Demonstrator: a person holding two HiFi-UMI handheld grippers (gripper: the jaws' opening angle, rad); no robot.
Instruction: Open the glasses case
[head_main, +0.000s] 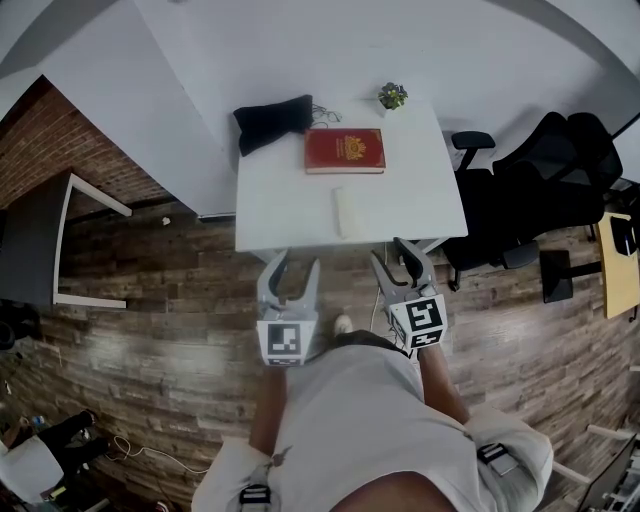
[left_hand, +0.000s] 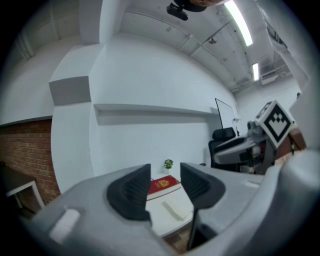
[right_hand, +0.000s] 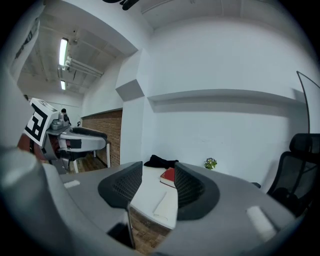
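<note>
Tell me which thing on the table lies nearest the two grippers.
The white glasses case, alone near the front edge of the table; the red book, black cloth and small plant sit farther back.

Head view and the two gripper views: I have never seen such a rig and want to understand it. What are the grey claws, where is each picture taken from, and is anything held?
A person holds a two-jaw tool in each hand: the left gripper and the right gripper. The head view looks down from a camera on the person's head; each gripper view looks along that tool's own jaws. Ahead stands a white table bearing a red book, a pale glasses case, a dark cloth bundle and a small plant. Both pairs of jaws stand apart with nothing between them, so nothing is held; the case looks closed.
</note>
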